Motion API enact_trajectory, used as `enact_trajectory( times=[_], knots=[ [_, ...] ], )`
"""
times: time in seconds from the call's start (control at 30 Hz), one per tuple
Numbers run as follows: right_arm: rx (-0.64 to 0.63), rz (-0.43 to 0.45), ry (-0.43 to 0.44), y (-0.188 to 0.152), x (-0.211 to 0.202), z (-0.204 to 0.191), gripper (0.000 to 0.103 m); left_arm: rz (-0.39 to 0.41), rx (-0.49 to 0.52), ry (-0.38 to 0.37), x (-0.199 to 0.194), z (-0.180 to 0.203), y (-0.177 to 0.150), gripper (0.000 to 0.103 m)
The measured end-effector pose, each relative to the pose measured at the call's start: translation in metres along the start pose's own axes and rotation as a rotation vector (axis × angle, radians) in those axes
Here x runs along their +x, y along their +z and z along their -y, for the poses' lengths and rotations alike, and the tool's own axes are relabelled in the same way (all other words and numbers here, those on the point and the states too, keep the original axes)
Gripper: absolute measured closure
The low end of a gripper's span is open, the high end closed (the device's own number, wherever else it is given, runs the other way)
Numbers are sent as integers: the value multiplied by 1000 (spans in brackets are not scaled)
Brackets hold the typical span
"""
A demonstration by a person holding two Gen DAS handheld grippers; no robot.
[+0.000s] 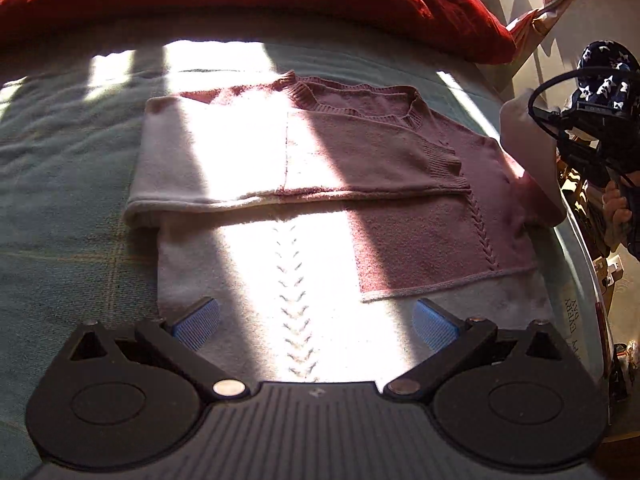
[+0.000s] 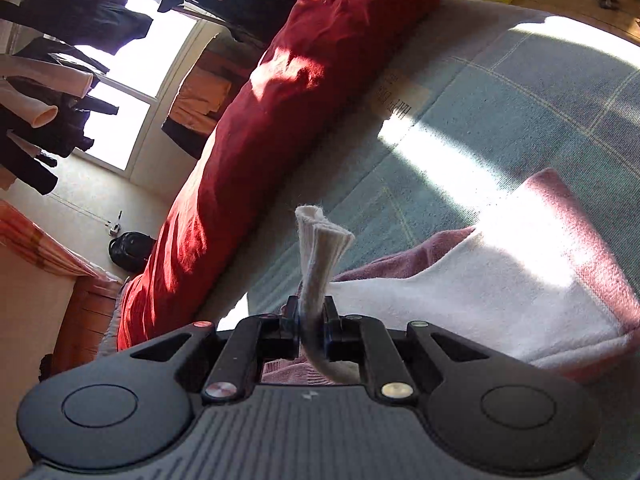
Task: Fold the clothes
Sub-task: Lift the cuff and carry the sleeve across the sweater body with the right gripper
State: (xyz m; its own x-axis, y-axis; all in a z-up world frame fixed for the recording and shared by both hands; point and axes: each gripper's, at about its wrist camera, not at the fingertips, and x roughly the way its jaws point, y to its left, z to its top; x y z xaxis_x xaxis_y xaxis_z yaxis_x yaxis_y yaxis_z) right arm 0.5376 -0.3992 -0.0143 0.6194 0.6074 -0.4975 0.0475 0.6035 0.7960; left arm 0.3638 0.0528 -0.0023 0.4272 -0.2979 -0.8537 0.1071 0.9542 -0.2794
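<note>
A pink knit sweater (image 1: 328,184) lies partly folded on the blue-green checked blanket (image 1: 60,168), neckline at the far side and one sleeve laid across its chest. My left gripper (image 1: 316,320) hovers open over the sweater's near hem, blue pads wide apart with nothing between them. At the right edge of the left wrist view, the sweater's side is lifted beside the right gripper's dark body (image 1: 592,128). In the right wrist view my right gripper (image 2: 312,320) is shut on a bunched edge of the sweater (image 2: 320,248), which sticks up past the fingertips; the rest of the sweater (image 2: 500,280) trails off to the right.
A red duvet (image 1: 260,0) lies bunched along the far side of the bed, also the red duvet (image 2: 260,140) in the right wrist view. Beyond it are a bright window (image 2: 132,92), hanging dark clothes (image 2: 60,40), beige floor and a wooden cabinet (image 2: 84,320).
</note>
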Motion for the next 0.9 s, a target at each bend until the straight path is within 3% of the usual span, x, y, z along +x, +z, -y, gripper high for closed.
enact_trajectory(
  times=[0.4,0.9],
  knots=[
    [-37,-66,43,-39,64,-56,89,25,-68,7,-21,-55,-14,1],
    [-52,-127,102,-89,121,-100,89,16,-92,-5,-23,-75,-24,1]
  ],
)
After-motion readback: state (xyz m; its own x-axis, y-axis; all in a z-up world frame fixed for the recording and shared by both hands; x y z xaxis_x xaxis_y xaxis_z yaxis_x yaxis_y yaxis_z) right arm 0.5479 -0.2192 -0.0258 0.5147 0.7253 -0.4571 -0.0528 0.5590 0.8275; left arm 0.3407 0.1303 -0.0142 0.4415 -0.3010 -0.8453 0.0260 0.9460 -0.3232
